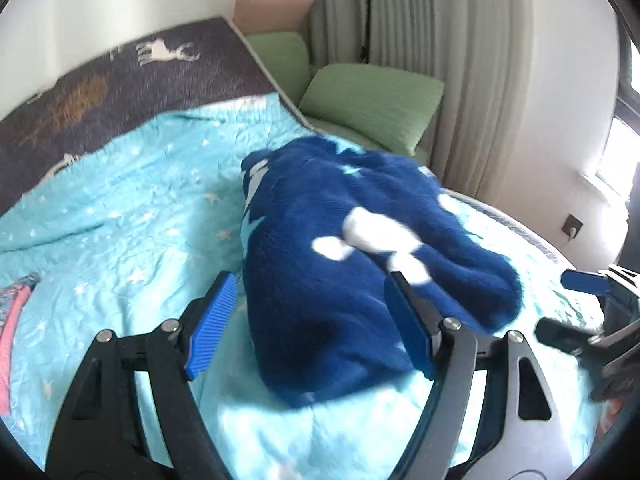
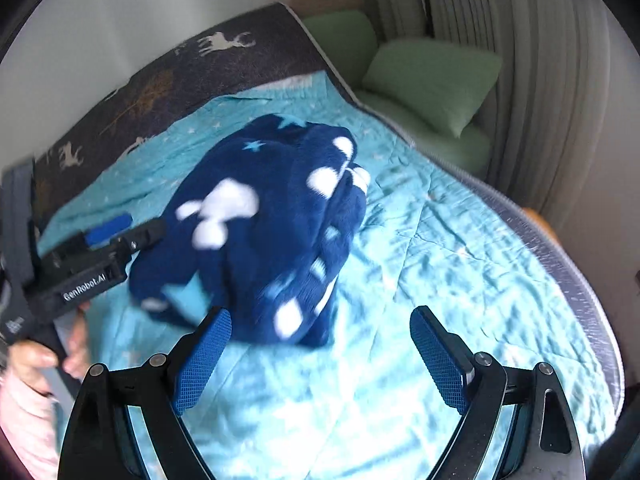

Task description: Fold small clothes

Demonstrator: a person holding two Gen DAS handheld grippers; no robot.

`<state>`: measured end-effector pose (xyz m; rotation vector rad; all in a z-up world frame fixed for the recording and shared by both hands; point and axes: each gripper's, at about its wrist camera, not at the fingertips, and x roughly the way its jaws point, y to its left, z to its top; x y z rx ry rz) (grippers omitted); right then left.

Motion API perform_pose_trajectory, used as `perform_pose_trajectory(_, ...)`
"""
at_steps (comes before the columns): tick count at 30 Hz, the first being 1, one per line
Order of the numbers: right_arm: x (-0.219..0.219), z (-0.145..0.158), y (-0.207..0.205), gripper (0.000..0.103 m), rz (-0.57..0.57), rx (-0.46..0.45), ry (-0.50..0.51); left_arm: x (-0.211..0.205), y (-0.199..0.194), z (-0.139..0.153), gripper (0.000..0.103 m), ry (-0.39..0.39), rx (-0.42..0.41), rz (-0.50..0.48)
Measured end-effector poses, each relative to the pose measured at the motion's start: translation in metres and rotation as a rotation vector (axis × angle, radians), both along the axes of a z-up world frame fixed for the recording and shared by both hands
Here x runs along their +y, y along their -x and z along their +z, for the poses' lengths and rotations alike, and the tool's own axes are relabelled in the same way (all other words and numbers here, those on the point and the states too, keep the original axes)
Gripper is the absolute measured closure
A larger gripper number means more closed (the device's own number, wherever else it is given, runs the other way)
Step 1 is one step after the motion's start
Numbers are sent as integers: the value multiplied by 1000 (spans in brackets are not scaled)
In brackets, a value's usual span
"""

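A bed (image 1: 120, 208) under a turquoise star quilt fills the room. A folded navy fleece garment (image 1: 352, 248) lies bundled at centre, 12 o'clock of both grippers. Left gripper (image 1: 308, 324) and right gripper (image 2: 320, 356) fingers are spread, released, holding nothing, seemingly letting the fold settle.

Open quilt (image 2: 460, 240) is left at three o'clock of the blue garment (image 2: 264, 220); nine o'clock is blocked by the left hand-held gripper (image 2: 116, 232).

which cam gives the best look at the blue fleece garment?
Right wrist. The blue fleece garment sits whole and unobstructed on the turquoise quilt, ahead of the open right gripper. In the left wrist view the garment is larger, but the open left gripper straddles it and one finger covers part.
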<state>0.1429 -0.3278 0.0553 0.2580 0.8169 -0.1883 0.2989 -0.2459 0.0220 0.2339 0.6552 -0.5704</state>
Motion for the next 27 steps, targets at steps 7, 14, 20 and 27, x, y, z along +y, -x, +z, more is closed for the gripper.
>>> perform_pose_trajectory(7, 32, 9, 35, 11, -12, -56, 58, 29, 57, 22, 26, 92, 32, 15)
perform_pose_trajectory(14, 51, 6, 88, 11, -61, -79, 83, 43, 121, 18, 26, 13, 21, 26)
perform_pose_trajectory(20, 67, 9, 120, 11, -56, -68, 73, 66, 174, 19, 26, -5, 1, 38)
perform_pose_trajectory(27, 93, 16, 140, 11, -34, -86, 117, 94, 214, 33, 26, 17, -37, 61)
